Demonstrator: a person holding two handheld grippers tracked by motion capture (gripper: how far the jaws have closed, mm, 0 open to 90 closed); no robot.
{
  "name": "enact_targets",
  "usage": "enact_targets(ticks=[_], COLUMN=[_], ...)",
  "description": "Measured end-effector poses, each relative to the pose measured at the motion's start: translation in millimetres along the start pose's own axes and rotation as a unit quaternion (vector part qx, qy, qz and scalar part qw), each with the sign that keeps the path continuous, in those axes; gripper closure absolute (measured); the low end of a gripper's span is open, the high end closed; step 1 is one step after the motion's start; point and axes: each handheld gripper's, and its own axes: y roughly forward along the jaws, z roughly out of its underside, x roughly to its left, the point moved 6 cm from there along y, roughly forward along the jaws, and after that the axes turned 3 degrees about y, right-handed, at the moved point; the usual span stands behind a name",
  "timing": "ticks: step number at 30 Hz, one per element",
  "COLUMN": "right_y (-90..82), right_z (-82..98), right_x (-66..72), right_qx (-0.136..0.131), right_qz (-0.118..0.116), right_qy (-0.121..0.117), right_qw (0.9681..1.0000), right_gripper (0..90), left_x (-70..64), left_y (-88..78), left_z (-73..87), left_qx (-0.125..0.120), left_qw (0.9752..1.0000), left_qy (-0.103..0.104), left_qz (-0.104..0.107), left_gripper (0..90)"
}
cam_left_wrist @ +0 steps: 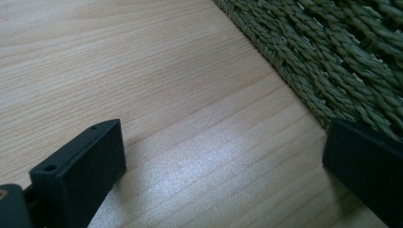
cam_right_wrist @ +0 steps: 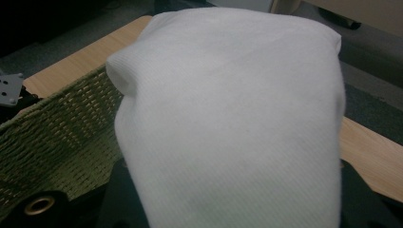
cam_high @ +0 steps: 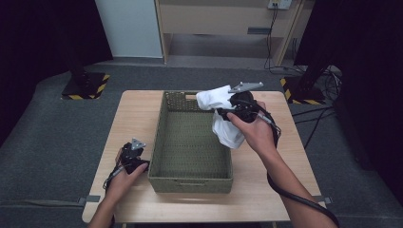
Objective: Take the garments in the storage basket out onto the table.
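Over the far right corner of the woven basket, the right gripper is holding a bunched white cloth, its jaws clamped on the fabric, which is hanging above the basket's right wall. To do this well, I judge the person should be carrying the cloth further over the basket's open middle and lowering it before letting go, so no fold is draping over the rim. Just beside the basket's near left corner, the left gripper is resting on the desk, jaws standing apart and holding nothing.
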Motion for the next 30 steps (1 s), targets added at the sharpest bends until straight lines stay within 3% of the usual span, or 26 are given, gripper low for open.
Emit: enact_targets(ticks=[19,30], right_y=[-4.9,-16.4], right_z=[24.3,38.5], right_x=[-23.5,-64.5], right_qx=[-0.003,-0.011], right_qz=[0.008,0.027], right_qy=[0.023,0.054], right_qw=[0.9997,0.9981], right_gripper=[52.0,52.0], left_x=[0.3,0.0], left_y=[-0.3,-0.3], left_z=[0.2,0.2], left_qx=[0.002,0.001], left_qw=[1.0000,1.0000], left_qy=[0.002,0.000], left_qz=[0.000,-0.002], left_gripper=[0.0,0.0])
